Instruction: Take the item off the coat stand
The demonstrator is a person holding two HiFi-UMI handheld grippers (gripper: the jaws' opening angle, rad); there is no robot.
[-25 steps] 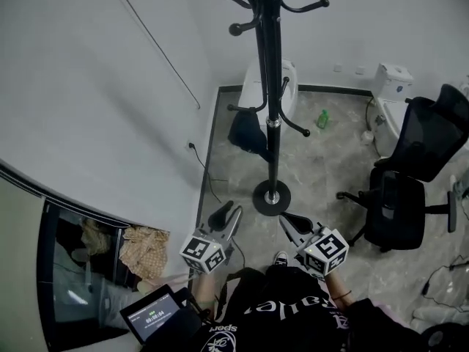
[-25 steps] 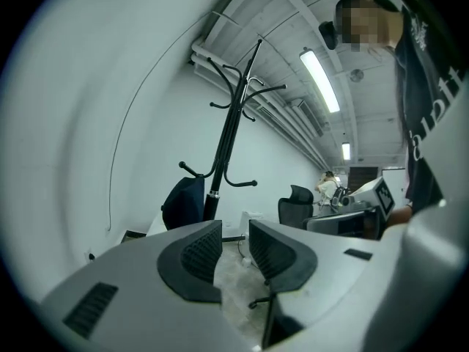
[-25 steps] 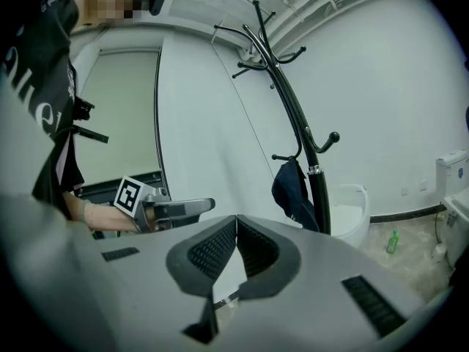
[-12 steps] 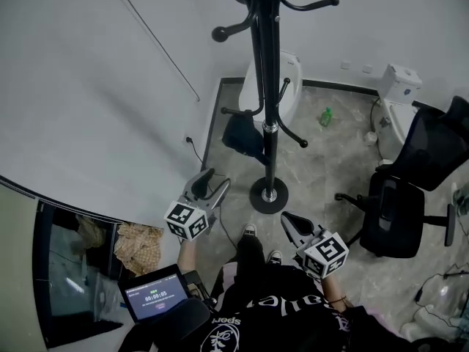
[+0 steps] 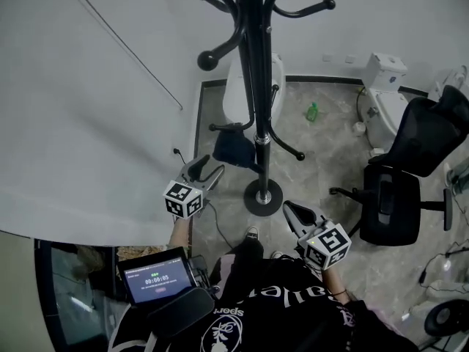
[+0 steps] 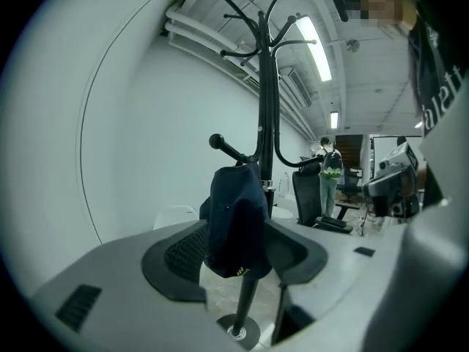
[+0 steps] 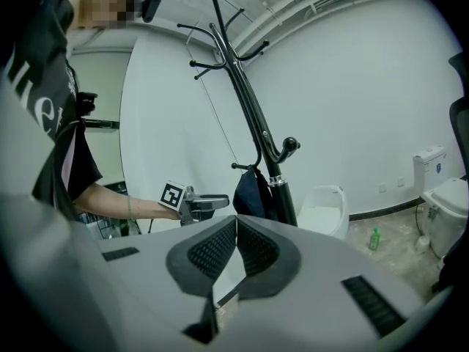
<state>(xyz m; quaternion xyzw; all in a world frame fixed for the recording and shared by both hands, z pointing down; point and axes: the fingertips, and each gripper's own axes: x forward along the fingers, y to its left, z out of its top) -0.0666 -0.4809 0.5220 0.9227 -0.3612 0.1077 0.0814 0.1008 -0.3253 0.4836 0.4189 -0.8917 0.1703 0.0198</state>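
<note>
Navy cap [image 5: 234, 147] hung low on the coat stand [image 5: 256, 86], framed but untouched between the opening left tongs [image 5: 207, 169], which had risen from beside the person's [image 5: 278, 306] legs to near it, while the right tongs [image 7: 234, 226] stayed together and the tablet's [image 5: 157, 279] digits were too small to read.

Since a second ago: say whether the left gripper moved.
Yes: the left gripper, jaws opening and empty, has advanced from short of the stand base to beside it, toward the cap.
</note>
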